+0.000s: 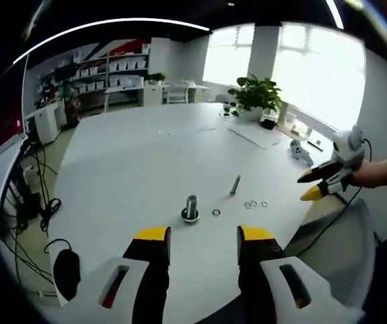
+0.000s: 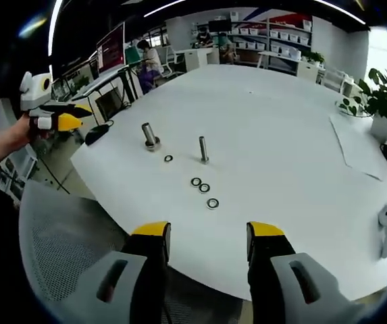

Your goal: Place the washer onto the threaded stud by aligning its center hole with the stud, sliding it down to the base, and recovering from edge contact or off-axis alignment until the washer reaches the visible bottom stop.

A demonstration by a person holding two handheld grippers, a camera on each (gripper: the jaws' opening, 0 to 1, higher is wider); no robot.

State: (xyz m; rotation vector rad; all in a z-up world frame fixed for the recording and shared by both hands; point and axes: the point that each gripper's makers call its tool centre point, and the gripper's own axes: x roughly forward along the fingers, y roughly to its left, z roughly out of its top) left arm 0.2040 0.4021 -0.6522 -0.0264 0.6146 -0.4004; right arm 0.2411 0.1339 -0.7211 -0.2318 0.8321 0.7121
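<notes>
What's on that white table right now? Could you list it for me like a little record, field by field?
surface: white table
studs: thick stud with a base, thin stud, both upright
washers: three grouped, one apart near the thick stud, none on a stud
left gripper: open, empty
right gripper: open, empty
extras: potted plant, paper sheet

Stud [image 2: 203, 149] threads and washers' [image 2: 204, 188] holes too small to tell.
</notes>
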